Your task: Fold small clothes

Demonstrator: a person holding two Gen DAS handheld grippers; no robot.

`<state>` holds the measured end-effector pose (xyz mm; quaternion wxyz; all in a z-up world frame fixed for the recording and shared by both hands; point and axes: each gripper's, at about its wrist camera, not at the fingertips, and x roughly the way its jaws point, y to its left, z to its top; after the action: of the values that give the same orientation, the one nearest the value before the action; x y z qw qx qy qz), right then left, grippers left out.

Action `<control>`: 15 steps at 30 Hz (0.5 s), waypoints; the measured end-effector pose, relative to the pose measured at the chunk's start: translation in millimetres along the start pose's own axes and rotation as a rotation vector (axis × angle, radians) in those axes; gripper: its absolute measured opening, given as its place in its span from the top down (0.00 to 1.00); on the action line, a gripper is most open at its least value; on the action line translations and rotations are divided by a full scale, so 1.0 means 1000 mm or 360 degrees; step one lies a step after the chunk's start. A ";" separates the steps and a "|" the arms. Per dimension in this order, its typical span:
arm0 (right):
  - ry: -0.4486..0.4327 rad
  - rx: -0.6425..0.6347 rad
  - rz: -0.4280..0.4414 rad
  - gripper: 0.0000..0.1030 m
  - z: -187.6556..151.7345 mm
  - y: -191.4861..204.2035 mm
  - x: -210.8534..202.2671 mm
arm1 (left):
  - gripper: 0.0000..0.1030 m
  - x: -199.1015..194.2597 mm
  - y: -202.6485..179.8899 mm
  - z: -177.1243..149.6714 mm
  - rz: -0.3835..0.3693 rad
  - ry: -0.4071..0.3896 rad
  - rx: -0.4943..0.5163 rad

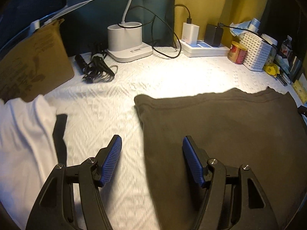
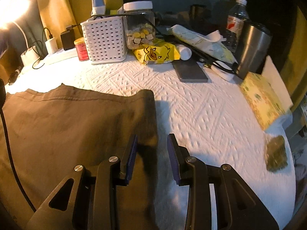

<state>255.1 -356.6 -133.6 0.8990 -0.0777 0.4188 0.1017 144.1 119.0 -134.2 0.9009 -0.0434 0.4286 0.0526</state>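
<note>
1. White embossed paper covering on the worktop carries a dark brown fabric garment, lying flat at centre under lamp light.
2. Left hand-held gripper: released, jaws wide, straddling the garment's left edge; nothing grasped.
3. Right hand-held gripper: released, jaws apart around the garment's right edge; cloth sits between the pads, not pinched.
4. Recommended: close both on matching edge points, lift evenly, keep the far hem straight.
5. Clearances: white perforated plastic basket, yellow snack packet and white lamp base line the far edge; white cloth lies left. Open room remains between the garment and these.
</note>
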 end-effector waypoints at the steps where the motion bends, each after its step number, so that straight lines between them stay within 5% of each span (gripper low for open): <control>1: 0.0010 -0.0014 0.0005 0.53 0.003 0.001 0.006 | 0.36 0.003 0.000 0.003 -0.0008 -0.0001 -0.0004; 2: 0.0017 -0.0020 0.0011 0.34 0.006 0.002 0.010 | 0.36 0.005 0.000 0.005 -0.0017 -0.0005 -0.0012; 3: 0.0020 -0.0024 0.0016 0.29 0.009 0.002 0.014 | 0.36 0.008 0.001 0.008 -0.0033 -0.0012 -0.0013; 10: 0.0033 0.0024 0.0160 0.30 0.027 -0.005 0.035 | 0.37 0.028 -0.005 0.019 -0.0043 0.0006 0.0099; 12: 0.0034 0.0001 0.0241 0.52 0.029 -0.002 0.038 | 0.48 0.030 -0.009 0.021 -0.0077 0.0005 0.0150; 14: 0.0025 -0.0027 0.0323 0.72 0.031 0.003 0.039 | 0.88 0.030 -0.011 0.022 -0.0107 -0.0005 0.0186; 15: 0.0027 -0.0030 0.0358 0.87 0.032 0.004 0.040 | 0.96 0.030 -0.012 0.023 -0.0111 -0.0010 0.0199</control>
<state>302.6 -341.0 -144.2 0.8776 -0.0395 0.4314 0.2051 182.5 111.3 -142.8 0.9045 -0.0018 0.4265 -0.0057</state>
